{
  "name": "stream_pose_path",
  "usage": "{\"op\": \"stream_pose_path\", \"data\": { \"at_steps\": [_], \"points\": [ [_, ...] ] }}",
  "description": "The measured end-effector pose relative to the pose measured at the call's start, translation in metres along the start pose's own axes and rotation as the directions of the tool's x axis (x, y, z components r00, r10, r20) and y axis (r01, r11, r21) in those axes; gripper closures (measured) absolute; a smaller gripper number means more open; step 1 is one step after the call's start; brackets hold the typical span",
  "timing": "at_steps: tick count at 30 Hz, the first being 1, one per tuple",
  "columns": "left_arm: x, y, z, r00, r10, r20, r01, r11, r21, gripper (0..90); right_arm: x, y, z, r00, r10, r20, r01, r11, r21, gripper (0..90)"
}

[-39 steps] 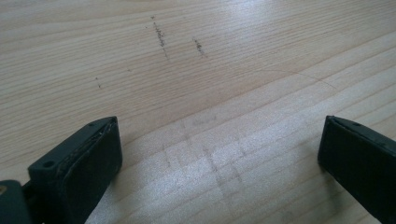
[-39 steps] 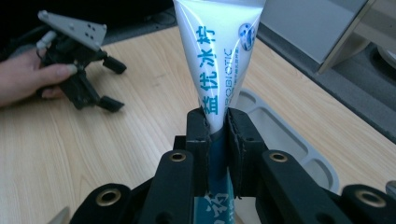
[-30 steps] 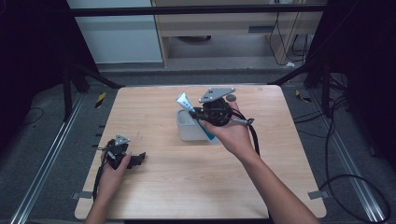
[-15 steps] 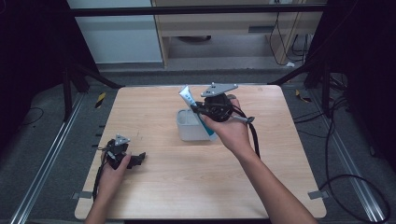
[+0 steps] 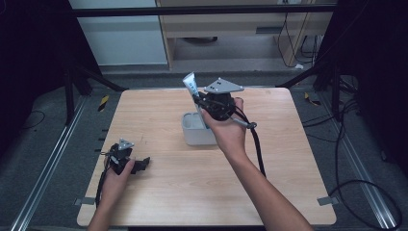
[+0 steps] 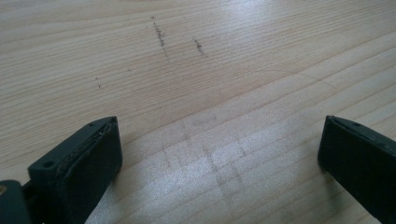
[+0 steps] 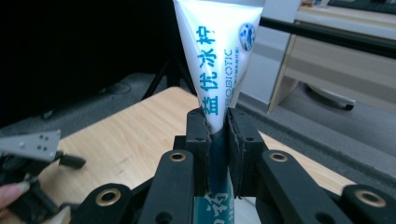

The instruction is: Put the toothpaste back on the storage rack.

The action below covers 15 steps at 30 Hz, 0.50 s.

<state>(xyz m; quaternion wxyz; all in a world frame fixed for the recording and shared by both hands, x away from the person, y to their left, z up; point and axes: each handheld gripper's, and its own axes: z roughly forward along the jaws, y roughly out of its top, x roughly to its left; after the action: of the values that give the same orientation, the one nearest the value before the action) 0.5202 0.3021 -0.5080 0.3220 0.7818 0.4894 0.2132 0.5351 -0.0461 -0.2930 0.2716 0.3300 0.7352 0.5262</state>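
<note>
Wooden counter (image 5: 159, 110): our right tool (image 5: 196, 99) clamps the tube (image 5: 189, 83), now lifted higher above the white box (image 5: 195, 135) than a second ago; extraction looks complete. Left tool (image 5: 143, 164) rests released.

Wooden table (image 5: 298, 159) bearing white tub (image 5: 195, 134)

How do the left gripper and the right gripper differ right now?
The left gripper sits low on the light wooden table with its jaws wide apart and nothing between them. The right gripper is raised above the white rectangular tub, jaws shut on a white-and-blue toothpaste tube. Both are black, two-jawed and hand-held.
</note>
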Motion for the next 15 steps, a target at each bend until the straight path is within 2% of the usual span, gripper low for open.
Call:
{"op": "stream_pose_path", "data": {
  "at_steps": [15],
  "points": [
    [0.000, 0.000, 0.000, 1.0000, 0.000, 0.000, 0.000, 1.0000, 0.000, 0.0, -0.001, 0.004, 0.018, 0.9979, 0.013, 0.063, -0.010, 0.9988, -0.047, 79.8]
  ]
}}
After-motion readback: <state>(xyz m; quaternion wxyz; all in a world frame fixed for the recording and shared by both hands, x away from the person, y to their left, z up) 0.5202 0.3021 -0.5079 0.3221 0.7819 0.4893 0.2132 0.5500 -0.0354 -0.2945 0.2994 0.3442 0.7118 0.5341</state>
